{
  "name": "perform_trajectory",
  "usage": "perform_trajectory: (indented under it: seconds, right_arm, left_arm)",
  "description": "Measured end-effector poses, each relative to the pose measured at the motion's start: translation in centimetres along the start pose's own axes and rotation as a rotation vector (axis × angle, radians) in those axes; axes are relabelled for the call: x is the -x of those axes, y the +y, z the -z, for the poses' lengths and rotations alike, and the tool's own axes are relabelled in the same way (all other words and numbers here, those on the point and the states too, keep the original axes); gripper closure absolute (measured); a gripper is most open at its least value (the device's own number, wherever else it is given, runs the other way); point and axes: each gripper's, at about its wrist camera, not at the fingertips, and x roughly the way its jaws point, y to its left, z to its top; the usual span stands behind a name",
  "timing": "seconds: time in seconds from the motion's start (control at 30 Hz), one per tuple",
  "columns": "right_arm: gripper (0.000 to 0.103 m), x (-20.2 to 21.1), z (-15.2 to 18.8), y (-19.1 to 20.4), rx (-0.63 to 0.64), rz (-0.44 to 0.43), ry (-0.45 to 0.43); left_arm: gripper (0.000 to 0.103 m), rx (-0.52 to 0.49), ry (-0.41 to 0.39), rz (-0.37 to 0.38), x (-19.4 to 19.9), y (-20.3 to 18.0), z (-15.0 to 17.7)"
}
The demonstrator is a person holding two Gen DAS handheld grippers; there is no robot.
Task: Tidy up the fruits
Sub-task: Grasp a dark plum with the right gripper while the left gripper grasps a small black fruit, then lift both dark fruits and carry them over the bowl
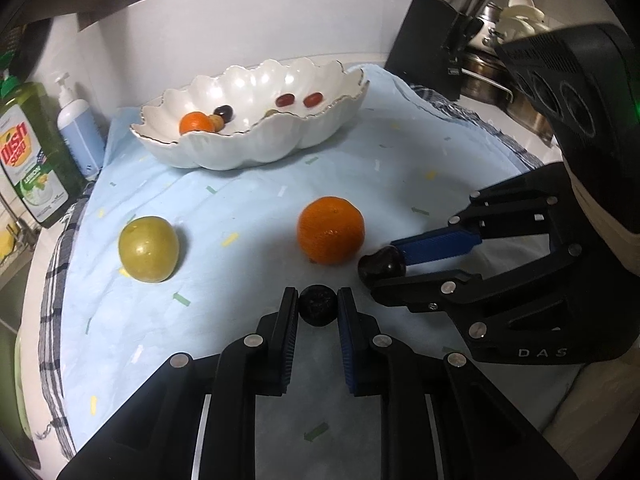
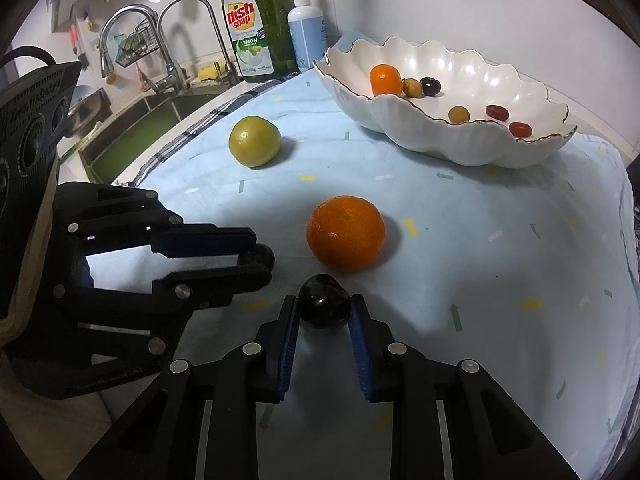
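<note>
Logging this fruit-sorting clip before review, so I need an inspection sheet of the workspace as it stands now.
Surface: light blue cloth over a checked cloth on the counter.
Job's things: white scalloped bowl holding a small orange, two yellowish fruits, one dark fruit and two red ones; large orange and green fruit loose on the cloth.
Clutter: nothing seen.
Grippers: left gripper shut on a dark round fruit; right gripper shut on a glossy dark fruit.
Cables: nothing seen.
Surroundings: sink, dish soap bottle, pump bottle, knife block.
</note>
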Motion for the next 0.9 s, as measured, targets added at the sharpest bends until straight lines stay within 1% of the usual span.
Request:
perform_trajectory:
  seconds: [0.33,0.7,0.9]
  right_arm:
    - [0.076,1.2,-0.1,0.1,-0.014,0.005,-0.033]
    - [0.076,3.5,-1.5,0.4,0.022,0.035,-0.118]
    - [0.076,4.9,-2.8,0.3,0.022,0.046,-0.183]
  left_arm:
    - [0.083,0.05,-0.047,-0.024,1.4,0.4,-0.5]
    - [0.083,0.071,-0.121,-0.052,3.8,0.9,-2.1]
    - [0.083,0.086,-0.179,-0.076,5.3,1.5,-3.4]
